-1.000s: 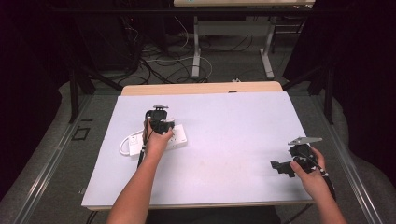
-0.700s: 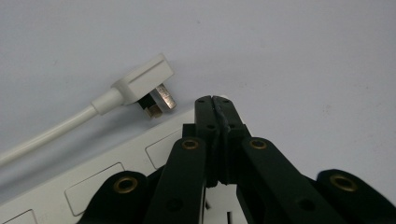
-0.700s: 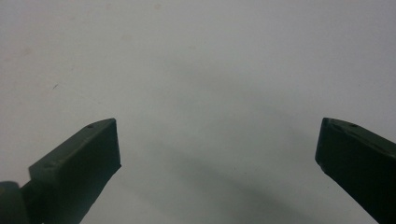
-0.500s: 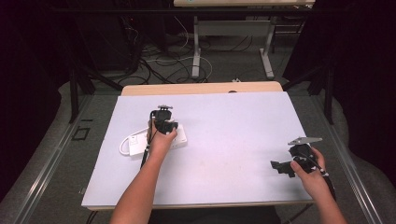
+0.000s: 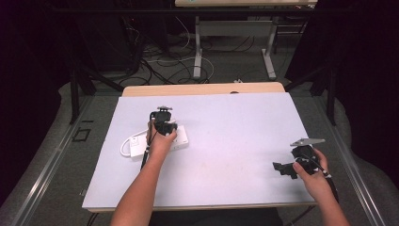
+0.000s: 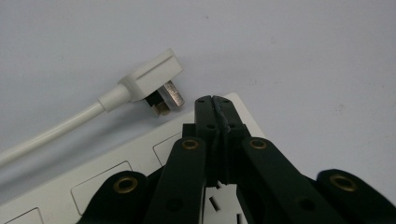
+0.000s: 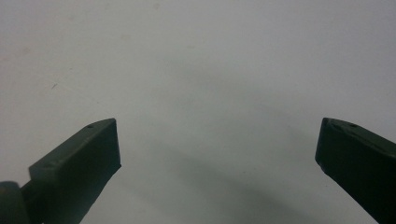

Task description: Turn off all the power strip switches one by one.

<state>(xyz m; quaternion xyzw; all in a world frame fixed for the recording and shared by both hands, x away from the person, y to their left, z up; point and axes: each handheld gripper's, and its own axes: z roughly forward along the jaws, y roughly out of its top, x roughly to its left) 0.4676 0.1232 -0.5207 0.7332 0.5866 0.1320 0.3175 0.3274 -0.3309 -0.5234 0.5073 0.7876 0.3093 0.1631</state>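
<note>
A white power strip point(image 5: 135, 143) lies on the left half of the white table top point(image 5: 235, 132). My left gripper point(image 5: 165, 128) is held point-down over the strip's right end. In the left gripper view, the left gripper point(image 6: 215, 101) is shut with nothing between its jaws, its tips over the corner of the power strip point(image 6: 116, 161). The strip's own white plug point(image 6: 152, 81) lies just beyond that corner, prongs toward the strip, with its cable point(image 6: 46, 136) running left. My right gripper point(image 5: 281, 168) rests low near the table's right front, and in its own view the right gripper point(image 7: 217, 149) is open over bare table.
The table's wooden back edge point(image 5: 202, 88) shows beyond the white top. Behind it on the floor are cables point(image 5: 164, 66) and the legs of another table point(image 5: 198, 52). Dark curtains stand at both sides.
</note>
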